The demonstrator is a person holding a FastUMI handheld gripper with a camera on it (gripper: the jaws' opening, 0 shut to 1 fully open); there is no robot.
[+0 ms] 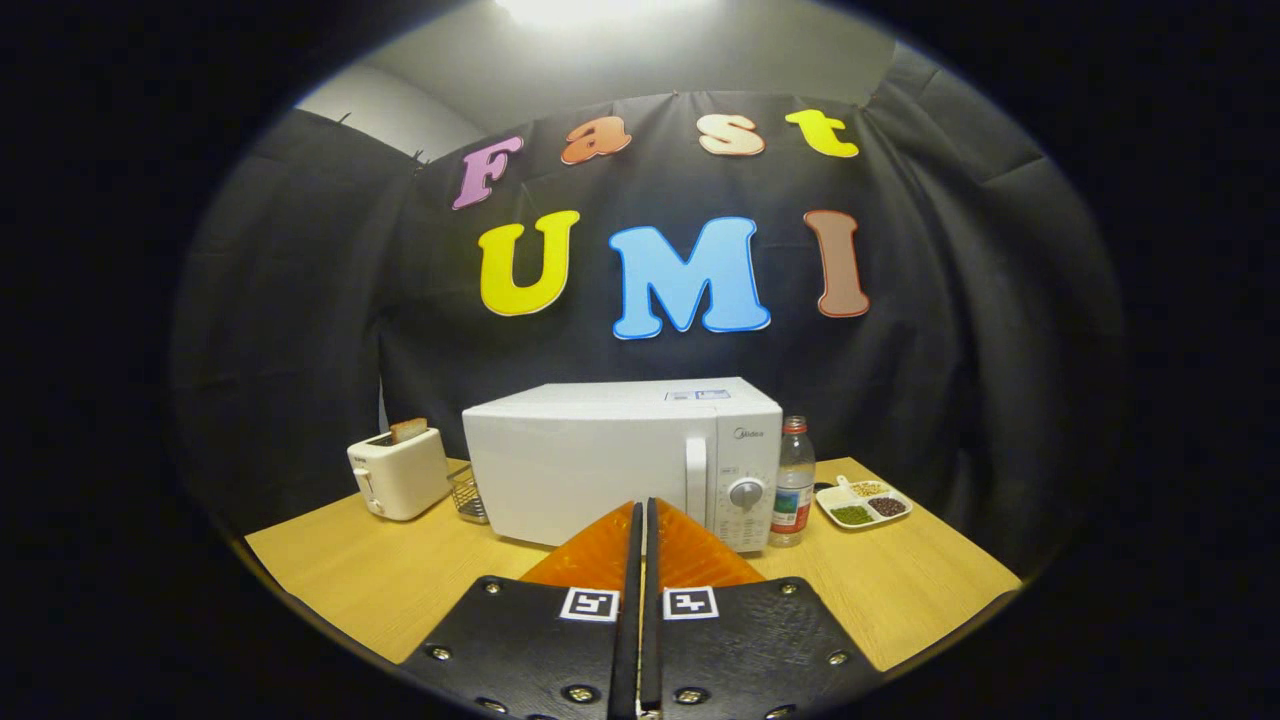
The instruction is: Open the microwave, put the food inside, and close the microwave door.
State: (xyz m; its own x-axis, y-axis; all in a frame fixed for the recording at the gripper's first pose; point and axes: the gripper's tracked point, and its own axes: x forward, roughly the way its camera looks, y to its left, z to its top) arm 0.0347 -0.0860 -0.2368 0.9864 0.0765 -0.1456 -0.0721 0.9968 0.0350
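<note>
The gripper (640, 510) sits nearest, its two fingers pressed together with only a thin dark seam between them and nothing held. Each finger carries a small square marker near its base. The fingertips point at the lower front of the microwave (620, 460), which stands just beyond them on the wooden table (380, 570).

The microwave is white, its door closed, with a vertical handle (696, 480) beside the control panel and a round dial (746, 492) on that panel. To its left, near the back corner, a small wire basket (468, 495) rests on the table, and further left stands a white toaster (398, 472) with a slice of toast (408, 430) poking up from a slot.

On the microwave's other side a clear plastic bottle (794, 483) with a red cap stands upright just beside it. Beyond the bottle lies a divided white dish (862, 503) holding the food; its compartments seem to carry green, dark and pale grains, though they are too small to name surely.

Behind everything hangs the black cloth wall (300, 330).
</note>
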